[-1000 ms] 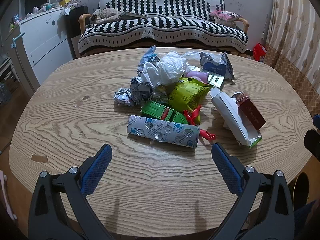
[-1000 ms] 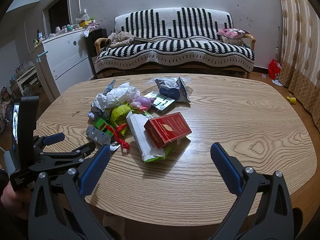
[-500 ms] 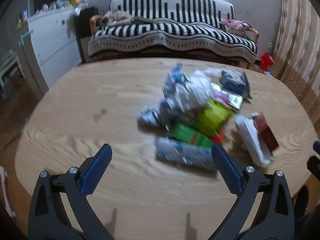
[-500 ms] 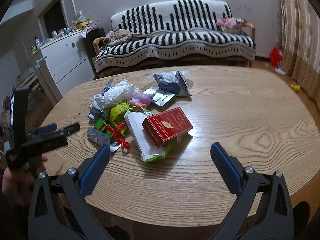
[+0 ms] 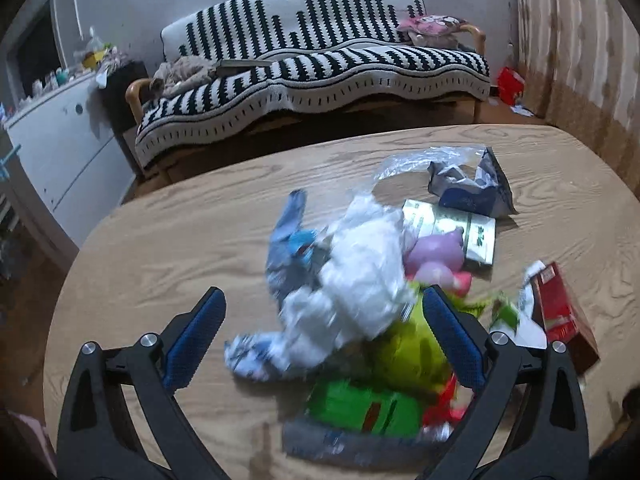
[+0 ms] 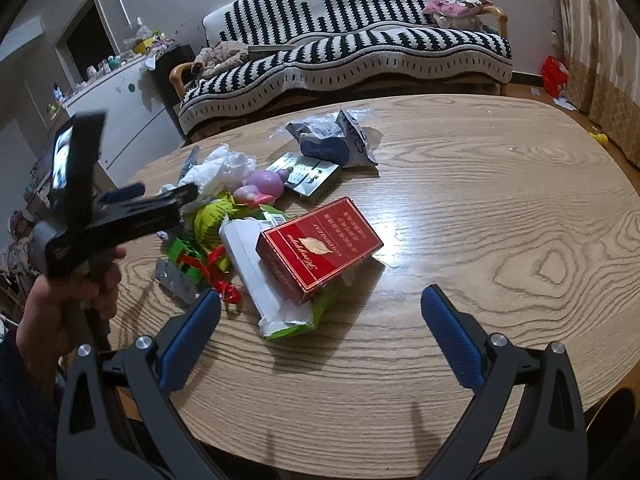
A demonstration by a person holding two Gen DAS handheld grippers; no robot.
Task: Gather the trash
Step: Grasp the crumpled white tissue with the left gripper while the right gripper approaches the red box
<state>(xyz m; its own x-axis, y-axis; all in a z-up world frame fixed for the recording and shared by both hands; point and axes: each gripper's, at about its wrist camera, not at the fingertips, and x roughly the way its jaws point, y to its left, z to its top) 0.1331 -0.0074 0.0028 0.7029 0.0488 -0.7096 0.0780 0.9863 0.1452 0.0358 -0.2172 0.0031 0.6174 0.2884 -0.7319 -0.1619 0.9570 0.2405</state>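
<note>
Left wrist view: left gripper [image 5: 322, 330] spread wide and empty above the trash pile on the wooden table [image 5: 168, 236].
Its blue pads [image 5: 194, 338] framed a crumpled white tissue [image 5: 360, 276], with a green wrapper [image 5: 360, 402] nearer the camera and a red box [image 5: 562, 312] at the right.

Right wrist view: right gripper [image 6: 320, 342] also gaped wide, holding nothing, just short of the red box [image 6: 320, 246], which leaned on a white carton [image 6: 252, 268]; a hand [image 6: 64, 304] held the left gripper [image 6: 156, 198] over the pile's left side.

Trash pile [image 6: 248, 216] gathered on the left part of the table [image 6: 500, 216], carton [image 6: 320, 240] laid on its right edge, foil bag [image 6: 336, 140] placed behind it, sofa [image 6: 352, 40] set behind the table, cabinet [image 6: 120, 108] left of the sofa.
</note>
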